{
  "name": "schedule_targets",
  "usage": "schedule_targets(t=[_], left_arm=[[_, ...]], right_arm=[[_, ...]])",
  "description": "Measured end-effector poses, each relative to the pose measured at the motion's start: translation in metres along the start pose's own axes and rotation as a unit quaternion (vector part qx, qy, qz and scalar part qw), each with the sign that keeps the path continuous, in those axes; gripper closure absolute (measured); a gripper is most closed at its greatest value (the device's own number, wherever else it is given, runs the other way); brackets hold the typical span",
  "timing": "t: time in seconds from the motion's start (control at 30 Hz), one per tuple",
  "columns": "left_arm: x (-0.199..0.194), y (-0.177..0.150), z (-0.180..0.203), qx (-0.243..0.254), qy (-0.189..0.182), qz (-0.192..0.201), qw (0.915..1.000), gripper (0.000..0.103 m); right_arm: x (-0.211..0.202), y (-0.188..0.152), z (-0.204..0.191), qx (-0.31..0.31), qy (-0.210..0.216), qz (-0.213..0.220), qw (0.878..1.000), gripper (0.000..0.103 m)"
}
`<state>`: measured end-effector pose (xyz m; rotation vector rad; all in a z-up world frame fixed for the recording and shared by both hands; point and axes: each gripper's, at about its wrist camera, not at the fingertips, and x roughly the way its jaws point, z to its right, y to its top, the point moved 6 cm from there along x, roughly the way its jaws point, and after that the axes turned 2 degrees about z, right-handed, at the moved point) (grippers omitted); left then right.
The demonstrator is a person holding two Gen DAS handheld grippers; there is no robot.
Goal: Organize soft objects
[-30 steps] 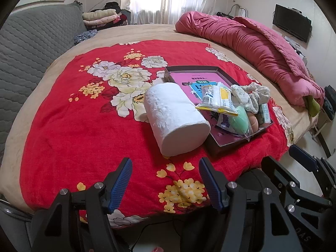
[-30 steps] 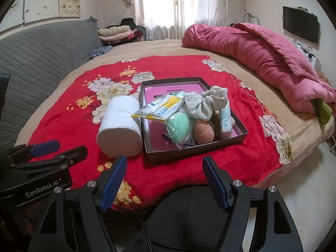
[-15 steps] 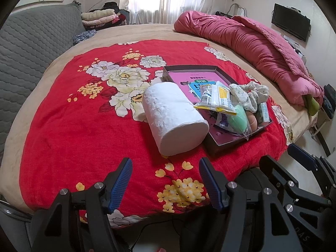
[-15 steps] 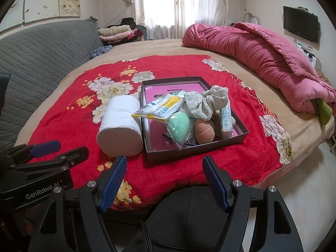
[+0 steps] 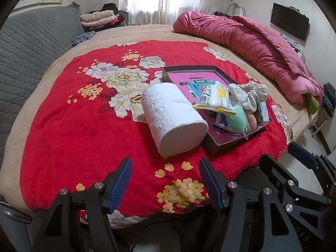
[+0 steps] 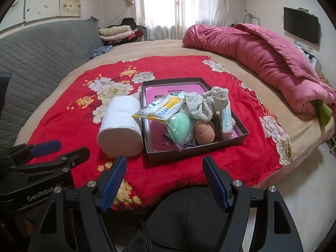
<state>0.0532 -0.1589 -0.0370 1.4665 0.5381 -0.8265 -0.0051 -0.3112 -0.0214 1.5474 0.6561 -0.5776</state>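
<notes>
Bed (image 6: 147,48): blanket (image 6: 69,124) spread on it. On the blanket, a tray (image 6: 195,153); a paper roll (image 6: 120,129) lies on its side touching the tray's left wall. In the tray: packet (image 6: 161,109) over the left rim, sponge (image 6: 179,127) before it, scrunchie (image 6: 206,101) behind, tube (image 6: 225,119) at right. Quilt (image 6: 262,56) heaped far right. Folded clothes (image 6: 117,32) behind the bed.

white towel roll (image 5: 173,117) beside dark tray (image 5: 220,146); left hand-held gripper (image 5: 164,166) open, empty.

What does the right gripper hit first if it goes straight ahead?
Probably the near wall of the dark tray, sitting just beyond the open right gripper on the red blanket; depth is unclear, so the blanket might come first.
</notes>
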Motion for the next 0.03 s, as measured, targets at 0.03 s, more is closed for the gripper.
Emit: schedule_targets(t=[0.03], left_arm=[[0.0008, -0.0003, -0.0001, 0.0, -0.001, -0.001, 1.0, 0.038]], right_arm=[[0.0007, 0.0002, 0.0004, -0.001, 0.0, -0.001, 1.0, 0.028]])
